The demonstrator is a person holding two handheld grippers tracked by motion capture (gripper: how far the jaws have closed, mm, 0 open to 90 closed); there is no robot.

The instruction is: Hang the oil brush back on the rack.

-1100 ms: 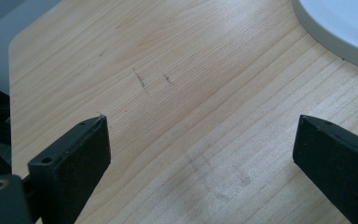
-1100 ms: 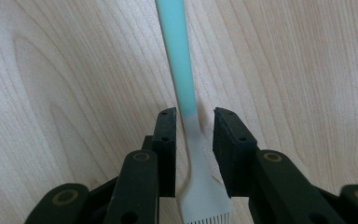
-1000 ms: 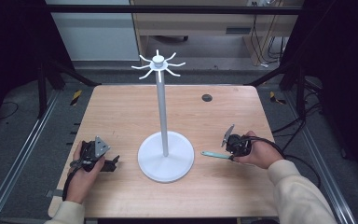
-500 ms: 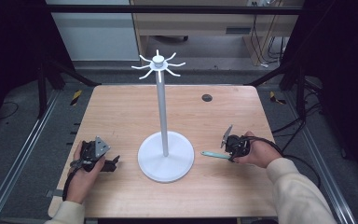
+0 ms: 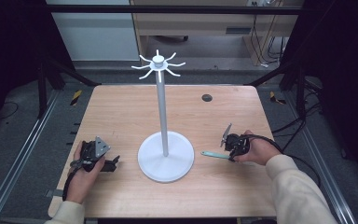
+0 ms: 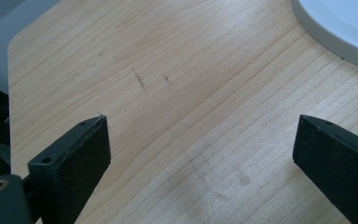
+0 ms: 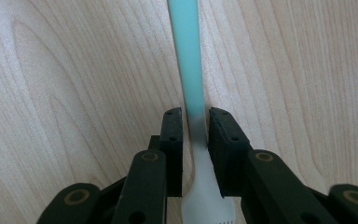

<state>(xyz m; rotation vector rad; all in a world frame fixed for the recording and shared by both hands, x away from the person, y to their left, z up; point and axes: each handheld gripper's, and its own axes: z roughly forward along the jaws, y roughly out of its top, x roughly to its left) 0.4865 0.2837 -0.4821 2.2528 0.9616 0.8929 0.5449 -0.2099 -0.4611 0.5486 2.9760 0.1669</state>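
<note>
Resting on a light wooden table (image 5: pixel 121 112) with a fine straight grain and rounded corners, one white stand (image 5: pixel 164 156) is seen near the middle of the tabletop. It is made up of a smooth round disc base, a slim upright pole, and a small hub at the top from which thin curved hooks radiate; their exact count cannot be told. One small dark round spot (image 5: pixel 207 97) is marked on the far right part of the table.

Two grippers are held, one in each hand. The left gripper (image 5: pixel 103 161) is laid low at the near left of the table, just beside the stand's base but apart from it; its two blocky matte black jaws are spread wide, with bare wood between them, as shown in the left gripper view (image 6: pixel 200 154).

The right gripper (image 5: pixel 227 148) is held at the right of the base. Its jaws are closed on one toothbrush (image 7: pixel 191 70), clamped where the pale teal handle fades into a white neck. The handle is slim, flat and smooth. In the high view the toothbrush (image 5: pixel 214 154) is seen with its long axis roughly level along the table's width, the teal end pointing left toward the stand's base, near it but not touching.
</note>
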